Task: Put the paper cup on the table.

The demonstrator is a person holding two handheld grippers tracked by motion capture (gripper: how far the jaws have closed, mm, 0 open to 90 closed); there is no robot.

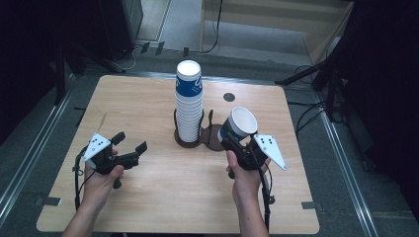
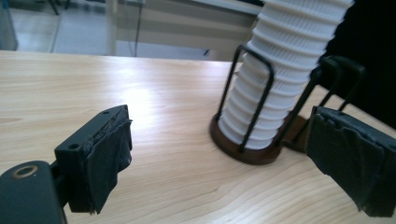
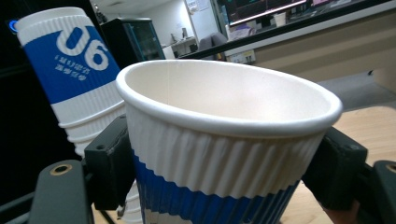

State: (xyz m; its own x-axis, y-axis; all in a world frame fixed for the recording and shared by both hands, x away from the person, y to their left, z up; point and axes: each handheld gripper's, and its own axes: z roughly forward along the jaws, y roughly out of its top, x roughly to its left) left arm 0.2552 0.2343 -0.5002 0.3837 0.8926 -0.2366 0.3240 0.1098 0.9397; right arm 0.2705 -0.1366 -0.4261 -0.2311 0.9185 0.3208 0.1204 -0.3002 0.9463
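Beside the cup stack (image 1: 189, 101) on the tabletop (image 1: 158, 197): right gripper (image 1: 240, 144) clamping a loose paper cup (image 1: 238, 123) by its ribbed wall, mouth up, probably for stacking; left gripper (image 1: 129, 146) waiting, fingers (image 2: 100, 154) spread, empty.

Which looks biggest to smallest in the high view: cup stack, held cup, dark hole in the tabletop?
1. Cup stack, tallest by far, standing in the wire holder.
2. Held cup, clamped in the right gripper; it sits nearer the camera, so it looks a bit larger than it is.
3. Dark hole, smallest.
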